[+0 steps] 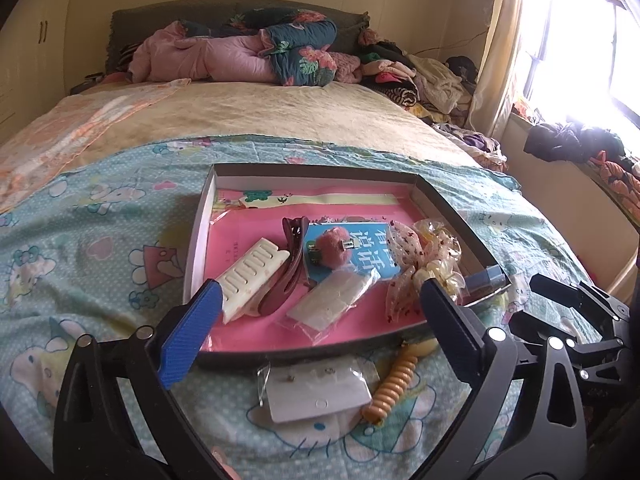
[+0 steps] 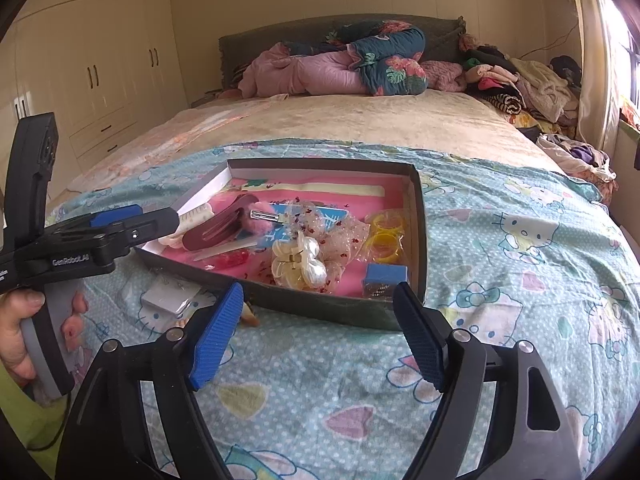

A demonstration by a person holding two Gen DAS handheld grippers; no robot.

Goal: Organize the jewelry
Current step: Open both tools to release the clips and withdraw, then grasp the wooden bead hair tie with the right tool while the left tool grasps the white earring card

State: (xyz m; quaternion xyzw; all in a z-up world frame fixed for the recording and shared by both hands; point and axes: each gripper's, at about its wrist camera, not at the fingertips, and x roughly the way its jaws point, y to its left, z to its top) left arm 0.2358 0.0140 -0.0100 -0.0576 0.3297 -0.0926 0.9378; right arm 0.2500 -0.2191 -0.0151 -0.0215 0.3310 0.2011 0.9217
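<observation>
Both claws, left gripper (image 1: 320, 312) and right gripper (image 2: 320, 332), gape empty. Nearest lie a light, slippery earring card (image 1: 320, 390) and a springy coil tie (image 1: 394, 380), outside the tray (image 1: 304, 354); pinch the card's edge.

Wide bed (image 1: 340, 116) under beige bedspread; teal cartoon-cat print sheet (image 1: 100, 240) spread over near half. On sheet: shallow dark-walled cardboard box tray with pink lining (image 1: 444, 200), holding hair clips and trinkets. Just in front of tray, on sheet: white earring card in clear sleeve (image 1: 320, 394), orange spiral hair tie (image 1: 390, 386) beside it. At headboard end: rolled pink and floral quilts (image 1: 256, 52), heap of clothes (image 1: 416, 72) at right.
</observation>
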